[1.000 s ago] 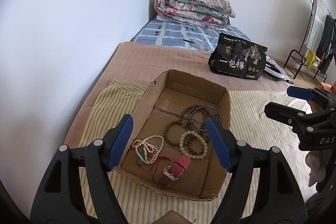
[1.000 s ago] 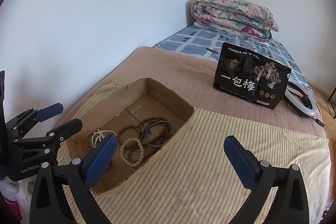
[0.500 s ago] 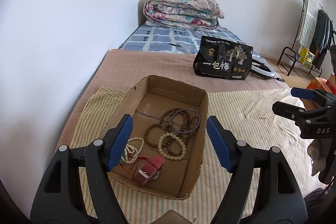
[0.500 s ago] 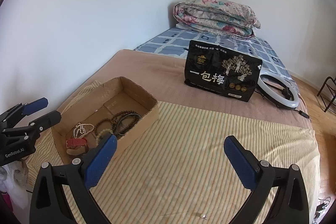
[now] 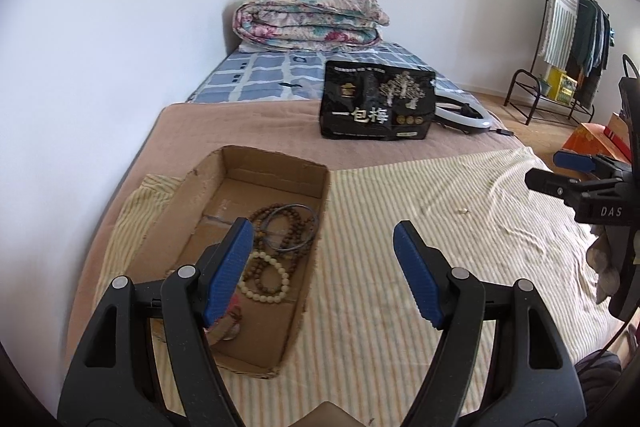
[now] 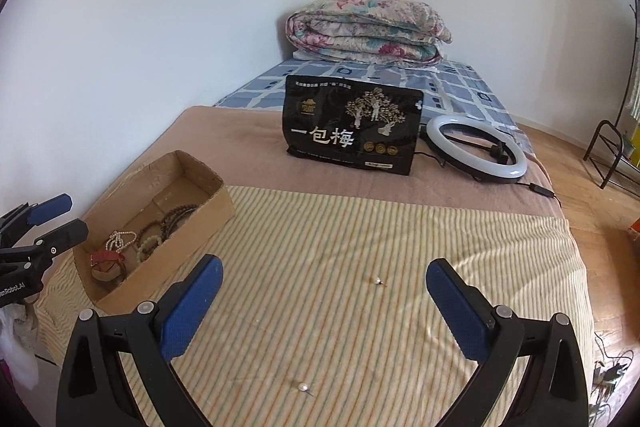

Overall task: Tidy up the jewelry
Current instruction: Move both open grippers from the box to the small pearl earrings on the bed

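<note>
Two tiny pale earring studs (image 6: 378, 281) lie loose on the striped yellow cloth (image 6: 400, 235), right of the shallow cardboard jewelry box (image 6: 168, 267), nearest the empty, wide-apart right gripper (image 6: 324, 303); left gripper (image 5: 322, 269) likewise gapes empty.

White walls (image 6: 160, 27) meet in a corner behind the bed (image 6: 240, 147). Bed surface: brown blanket, striped yellow cloth (image 6: 360, 247) over the near end, blue checked sheet (image 6: 460, 87) at the far end. Folded floral quilt (image 6: 368, 31) at the far edge against the wall. Wooden floor (image 6: 580, 195) at right. Black metal clothes rack (image 5: 568, 27) with hanging garments by the right wall. Even daylight.
</note>
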A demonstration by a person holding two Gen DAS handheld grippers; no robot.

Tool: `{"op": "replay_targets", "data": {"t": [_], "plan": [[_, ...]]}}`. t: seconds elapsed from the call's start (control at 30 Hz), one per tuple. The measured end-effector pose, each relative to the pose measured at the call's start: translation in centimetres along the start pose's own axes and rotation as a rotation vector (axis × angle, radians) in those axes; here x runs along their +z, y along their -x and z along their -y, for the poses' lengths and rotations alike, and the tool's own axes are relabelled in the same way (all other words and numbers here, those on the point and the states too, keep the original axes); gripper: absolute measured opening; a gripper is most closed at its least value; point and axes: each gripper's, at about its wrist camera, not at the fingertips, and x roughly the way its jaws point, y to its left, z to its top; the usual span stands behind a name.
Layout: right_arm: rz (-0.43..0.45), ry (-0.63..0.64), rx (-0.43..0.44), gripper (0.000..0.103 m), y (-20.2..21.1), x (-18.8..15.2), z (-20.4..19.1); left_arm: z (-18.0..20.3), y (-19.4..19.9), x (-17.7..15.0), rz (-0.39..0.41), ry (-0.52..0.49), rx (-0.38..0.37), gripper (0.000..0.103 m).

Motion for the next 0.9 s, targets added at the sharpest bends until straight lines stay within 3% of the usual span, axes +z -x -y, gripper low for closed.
{"op": "replay_targets", "data": {"t": [0.13, 0.47, 0.67, 0.9], "plan": [[0.032, -0.023, 0.009, 0.098, 0.9, -0.9, 2.9, 2.3, -0.7, -0.4, -0.018, -0.038, -0.046, 0.075], [-0.029, -0.065, -0.017, 0.086, 0.9, -3.4, 8.2, 8.4, -3.0, -2.1, -0.079, -0.150, -0.173, 0.074], [-0.063, -0.086, -0.002, 0.078, -0.5, -4.5, 9.8, 11.0, -4.9, -3.7, -0.162, -0.190, -0.229, 0.047], [-0.085, -0.089, 0.036, 0.066, -2.8, -5.1, 10.5, 13.9, -7.2, -5.8, -0.224, -0.245, -0.303, 0.043]]}}
